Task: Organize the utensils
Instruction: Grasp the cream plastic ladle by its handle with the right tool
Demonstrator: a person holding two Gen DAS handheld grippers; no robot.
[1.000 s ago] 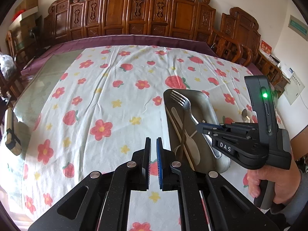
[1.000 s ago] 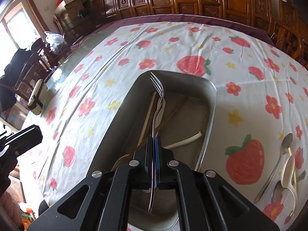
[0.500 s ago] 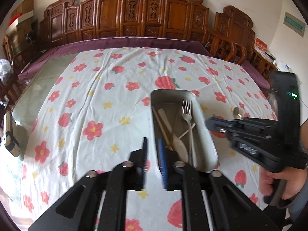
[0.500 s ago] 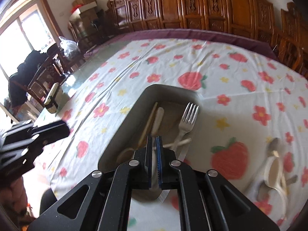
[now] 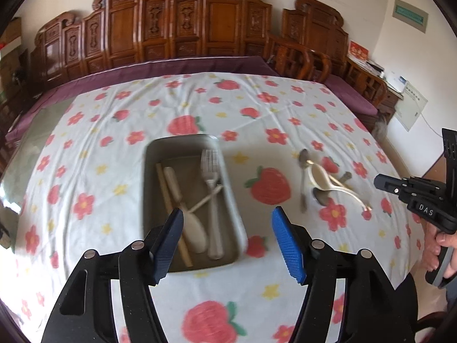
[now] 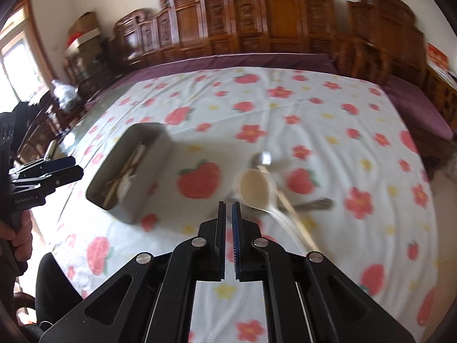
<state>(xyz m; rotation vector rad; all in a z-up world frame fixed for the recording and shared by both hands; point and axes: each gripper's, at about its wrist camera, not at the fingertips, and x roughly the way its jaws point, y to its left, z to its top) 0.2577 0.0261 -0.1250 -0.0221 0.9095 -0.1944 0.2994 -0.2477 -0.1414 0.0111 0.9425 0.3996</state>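
Observation:
A grey metal tray (image 5: 148,171) on the flowered cloth holds a fork (image 5: 211,177), a white spoon (image 5: 194,228) and chopsticks (image 5: 171,208). To its right lies a loose pile: a metal spoon (image 5: 304,157) and a white ceramic spoon (image 5: 320,175). My left gripper (image 5: 228,213) hangs over the tray's near right part, jaws opening, nothing between them. My right gripper (image 6: 228,204) is shut and empty, just short of the white ceramic spoon (image 6: 254,188), the metal spoon (image 6: 261,158) and a chopstick (image 6: 294,217). The tray (image 6: 142,200) lies to its left.
Carved wooden chairs (image 5: 200,28) line the far side behind a purple table edge (image 5: 171,65). A person's hand (image 5: 440,245) holds the right gripper (image 5: 380,181) at the table's right edge. The left gripper (image 6: 77,168) shows at the left of the right wrist view.
The right gripper let the fork go into the tray and swung right to the loose pile. The left gripper moved right along the tray and its jaws spread wide.

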